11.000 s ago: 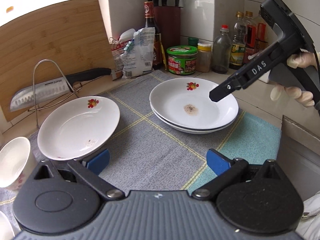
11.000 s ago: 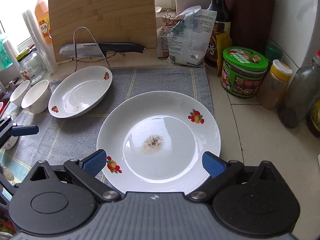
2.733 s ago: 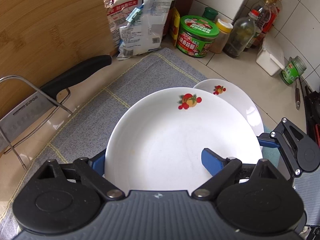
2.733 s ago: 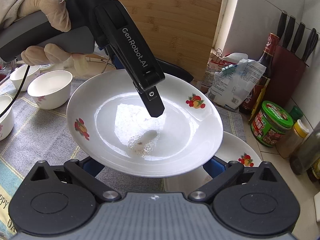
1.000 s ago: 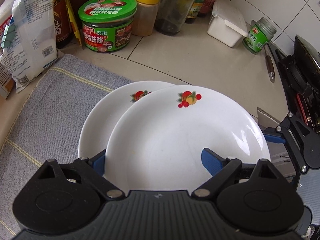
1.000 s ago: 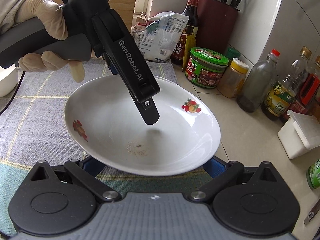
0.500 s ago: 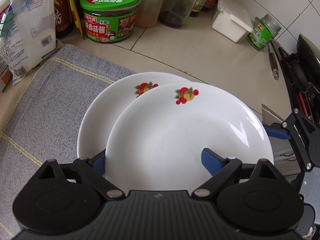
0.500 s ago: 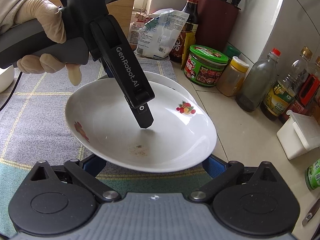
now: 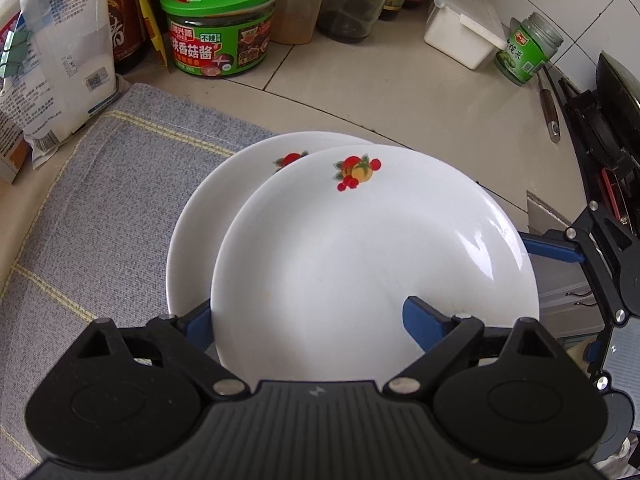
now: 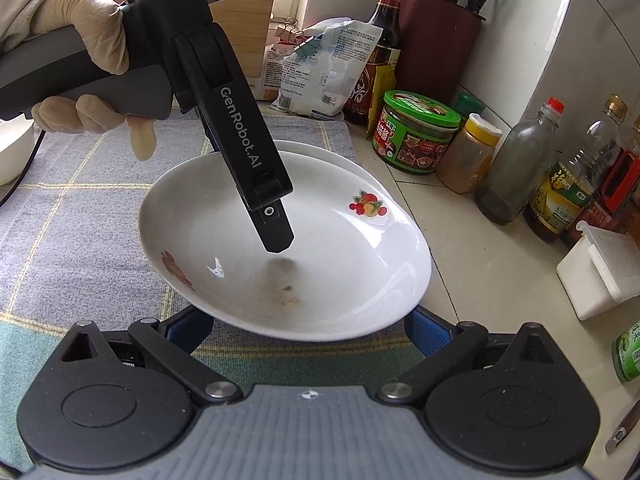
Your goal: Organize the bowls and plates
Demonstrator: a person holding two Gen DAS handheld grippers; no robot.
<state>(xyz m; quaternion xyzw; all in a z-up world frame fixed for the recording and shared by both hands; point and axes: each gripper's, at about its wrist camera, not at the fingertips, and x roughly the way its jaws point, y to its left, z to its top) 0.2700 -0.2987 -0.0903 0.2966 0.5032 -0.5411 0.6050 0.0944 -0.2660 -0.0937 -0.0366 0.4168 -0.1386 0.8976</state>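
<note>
My left gripper [image 9: 310,322] is shut on a white plate with a fruit motif [image 9: 372,248]. One blue pad [image 9: 424,320] lies on the plate's inside and the other sits under its near rim. The plate hangs tilted just above a stack of matching plates [image 9: 200,232] on the grey cloth [image 9: 100,200], shifted to the right of it. In the right wrist view the left gripper's upper finger [image 10: 272,228] points down into the held plate [image 10: 340,248]. The stack's rim [image 10: 320,150] shows behind it. My right gripper [image 10: 306,330] is open, its fingers spread below the plate's near edge.
A green-lidded jar [image 9: 220,20], a spice jar [image 9: 298,0], bottles [image 10: 516,168], a white lidded box [image 9: 460,36] and a small green jar [image 9: 528,52] line the counter behind. A bag [image 9: 52,60] stands at the cloth's back corner. A stove [image 9: 608,128] is at right.
The left gripper lifted the plate from the cloth's left side and carried it right, over the stack. In the last second it has only tilted slightly; the stack's far rim shows more.
</note>
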